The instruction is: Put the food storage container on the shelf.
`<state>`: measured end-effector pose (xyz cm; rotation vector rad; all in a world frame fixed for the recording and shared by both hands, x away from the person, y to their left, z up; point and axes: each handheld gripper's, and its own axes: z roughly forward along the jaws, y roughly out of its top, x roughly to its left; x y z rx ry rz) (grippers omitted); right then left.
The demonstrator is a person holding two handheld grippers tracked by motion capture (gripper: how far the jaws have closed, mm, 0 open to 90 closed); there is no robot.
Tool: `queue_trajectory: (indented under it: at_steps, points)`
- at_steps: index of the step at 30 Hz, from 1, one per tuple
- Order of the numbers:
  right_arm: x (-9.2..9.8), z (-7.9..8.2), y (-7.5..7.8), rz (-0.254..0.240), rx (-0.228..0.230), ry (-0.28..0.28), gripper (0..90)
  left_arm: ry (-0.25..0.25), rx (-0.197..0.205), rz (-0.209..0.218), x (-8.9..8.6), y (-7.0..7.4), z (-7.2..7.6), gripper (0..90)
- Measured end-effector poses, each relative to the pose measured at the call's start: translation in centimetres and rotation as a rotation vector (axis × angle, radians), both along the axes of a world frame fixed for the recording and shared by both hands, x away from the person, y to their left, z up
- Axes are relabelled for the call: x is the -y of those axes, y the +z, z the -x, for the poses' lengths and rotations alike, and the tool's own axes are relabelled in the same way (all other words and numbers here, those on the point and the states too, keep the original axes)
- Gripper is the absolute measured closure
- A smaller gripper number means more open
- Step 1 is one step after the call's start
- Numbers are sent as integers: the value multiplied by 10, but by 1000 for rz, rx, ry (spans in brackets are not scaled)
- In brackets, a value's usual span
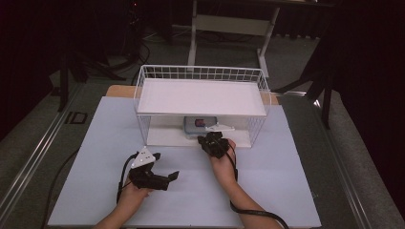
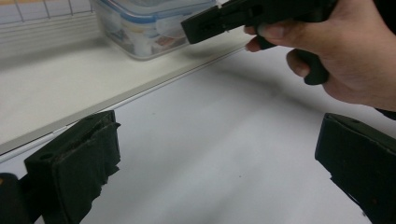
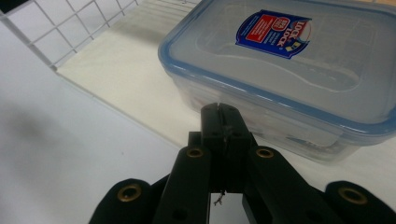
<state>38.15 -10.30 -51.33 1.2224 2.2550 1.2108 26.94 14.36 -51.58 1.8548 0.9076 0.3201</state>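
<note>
While the right gripper (image 3: 219, 114) sits with its jaws pressed together on nothing, tips just short of the near wall of the container (image 3: 289, 74), the step in hand looks like an approach to that box. It's a clear plastic box w/ a blue-rimmed snap lid and a red-and-blue label on top (contents too blurred to tell), standing on the bottom board of the white wire rack (image 1: 143, 90), under the upper shelf (image 1: 200, 98), near the front edge, about mid-width. To grip it the jaws would need to open first, since the box is far wider than the closed tips; a nudge or pull is the alt. reading. The left gripper (image 1: 165, 179) rests on the white table (image 1: 95, 143), near-left, jaws spread wide and empty, well apart from the rack.
</note>
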Motion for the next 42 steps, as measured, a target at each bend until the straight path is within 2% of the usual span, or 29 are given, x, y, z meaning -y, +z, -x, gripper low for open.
queue_trajectory:
  at_steps: [6,13,16,17,21,26,27,28,29,30,32,33,37,38,42]
  points:
    - [1,-7,-3,-5,-8,-19,899,-6,1,1,0,0,1,9]
    - [0,-1,-3,-15,-5,-6,898,-4,8,3,-1,1,0,9]
    - [1,17,4,-11,33,34,823,-7,19,9,-1,3,0,9]
    - [1,17,4,-11,33,34,823,-10,21,13,-1,4,0,9]
    - [5,34,13,-10,72,91,712,-34,41,5,4,9,3,9]
    - [13,46,20,-15,92,104,456,-51,46,18,9,15,4,9]
    - [15,48,22,-24,98,94,403,-55,48,21,10,16,4,9]
    - [15,48,22,-24,98,94,403,-59,51,19,12,17,4,9]
    - [20,50,24,-45,85,89,312,-64,50,15,13,18,4,9]
    - [23,51,24,-50,88,91,279,-70,51,17,14,19,4,9]
    - [26,53,25,-54,89,94,253,-80,49,7,17,21,5,9]
    - [30,56,26,-69,110,99,214,-86,52,12,17,22,6,9]
    - [37,60,28,-99,105,108,178,-90,52,13,17,28,8,9]
    - [40,64,28,-81,106,113,160,-92,50,12,17,29,8,9]
    - [47,71,28,-75,108,123,153,-99,60,4,15,31,15,9]
